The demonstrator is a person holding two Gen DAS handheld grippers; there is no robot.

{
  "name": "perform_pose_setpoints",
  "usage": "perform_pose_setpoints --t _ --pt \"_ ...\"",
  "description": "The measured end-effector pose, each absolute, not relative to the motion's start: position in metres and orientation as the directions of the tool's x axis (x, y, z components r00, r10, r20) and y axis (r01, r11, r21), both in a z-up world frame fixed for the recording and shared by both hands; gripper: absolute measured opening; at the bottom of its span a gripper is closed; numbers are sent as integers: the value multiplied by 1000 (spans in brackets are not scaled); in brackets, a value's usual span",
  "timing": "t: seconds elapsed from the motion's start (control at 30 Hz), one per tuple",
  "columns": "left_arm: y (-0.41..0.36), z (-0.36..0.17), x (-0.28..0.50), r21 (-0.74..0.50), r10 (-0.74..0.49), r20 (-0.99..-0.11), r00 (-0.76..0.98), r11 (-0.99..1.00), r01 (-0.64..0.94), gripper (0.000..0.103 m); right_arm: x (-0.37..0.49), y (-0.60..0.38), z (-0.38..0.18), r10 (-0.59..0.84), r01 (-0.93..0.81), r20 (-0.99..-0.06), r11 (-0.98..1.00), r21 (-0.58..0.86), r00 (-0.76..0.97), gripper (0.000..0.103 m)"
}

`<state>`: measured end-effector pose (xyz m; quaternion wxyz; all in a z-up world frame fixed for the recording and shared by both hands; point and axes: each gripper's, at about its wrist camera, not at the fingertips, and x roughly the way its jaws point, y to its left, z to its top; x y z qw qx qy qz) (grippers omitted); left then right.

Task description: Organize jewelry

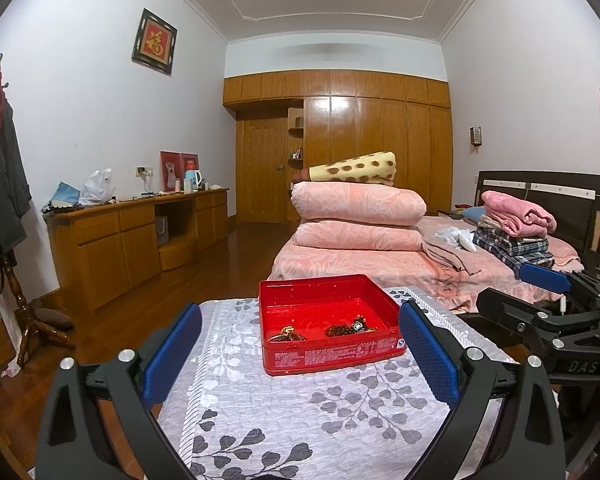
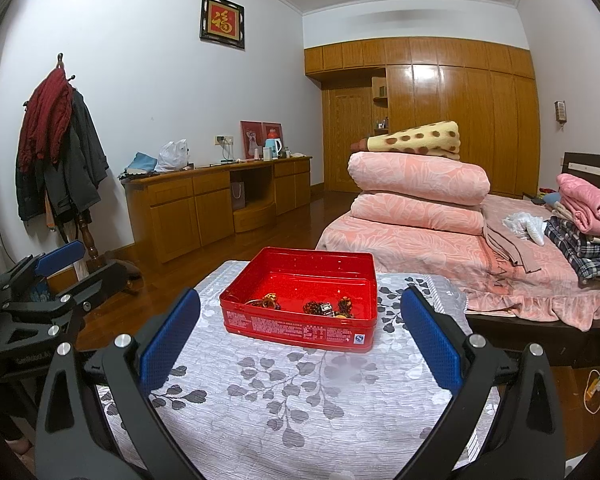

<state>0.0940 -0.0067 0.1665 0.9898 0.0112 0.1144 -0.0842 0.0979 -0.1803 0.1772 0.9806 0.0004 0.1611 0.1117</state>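
A red tin box (image 1: pixel 332 356) stands open on a small table with a grey leaf-pattern cloth (image 1: pixel 300 412); it also shows in the right wrist view (image 2: pixel 300 330). Inside lie brown bead jewelry pieces (image 1: pixel 350 329) and a gold-brown piece (image 1: pixel 286 335); the right wrist view shows them too (image 2: pixel 326 307). My left gripper (image 1: pixel 300 350) is open and empty, held back from the box's near side. My right gripper (image 2: pixel 300 338) is open and empty, also short of the box. Each gripper shows at the edge of the other's view: the right one (image 1: pixel 548 280), the left one (image 2: pixel 64 260).
A bed (image 1: pixel 380 264) with folded pink quilts and stacked clothes lies beyond the table on the right. A wooden sideboard (image 2: pixel 220 200) stands along the left wall, a coat rack (image 2: pixel 60 140) nearer left. Wooden floor (image 2: pixel 284 220) lies between them.
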Motion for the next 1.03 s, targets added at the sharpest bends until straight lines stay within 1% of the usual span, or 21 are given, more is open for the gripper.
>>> perform_pose_setpoints --t 1.03 --pt "-6 163 97 -10 -172 -245 954 984 175 97 101 -180 175 220 -221 -327 975 34 919 97"
